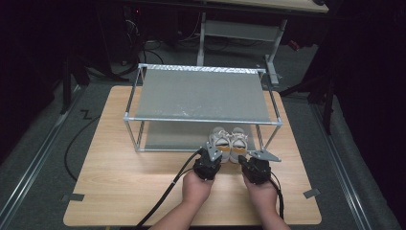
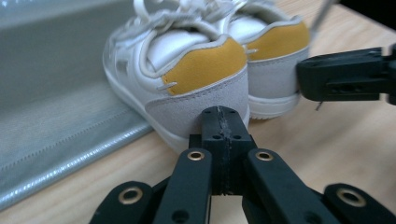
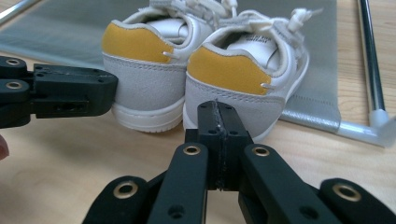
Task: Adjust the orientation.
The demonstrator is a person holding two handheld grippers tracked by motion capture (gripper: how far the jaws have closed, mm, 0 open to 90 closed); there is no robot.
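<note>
A pair of small white shoes with yellow heel patches stands on the table, toes on the rack's lower grey shelf (image 1: 167, 136) and heels toward me. The left shoe (image 1: 219, 140) (image 2: 187, 70) has my left gripper (image 1: 212, 153) (image 2: 223, 116) right behind it, jaws shut and empty, tip at the grey heel. Behind the right shoe (image 1: 238, 140) (image 3: 243, 74) my right gripper (image 1: 242, 159) (image 3: 217, 109) is likewise shut and empty, its tip at that heel. Each gripper also appears beside the other shoe's heel: the right gripper (image 2: 345, 74), the left gripper (image 3: 70, 91).
A metal-framed rack with a grey fabric top shelf (image 1: 198, 93) stands on the far half of the wooden table (image 1: 124, 182). Its front right post (image 3: 373, 70) is close to the right shoe. Black cables trail from both grippers toward me.
</note>
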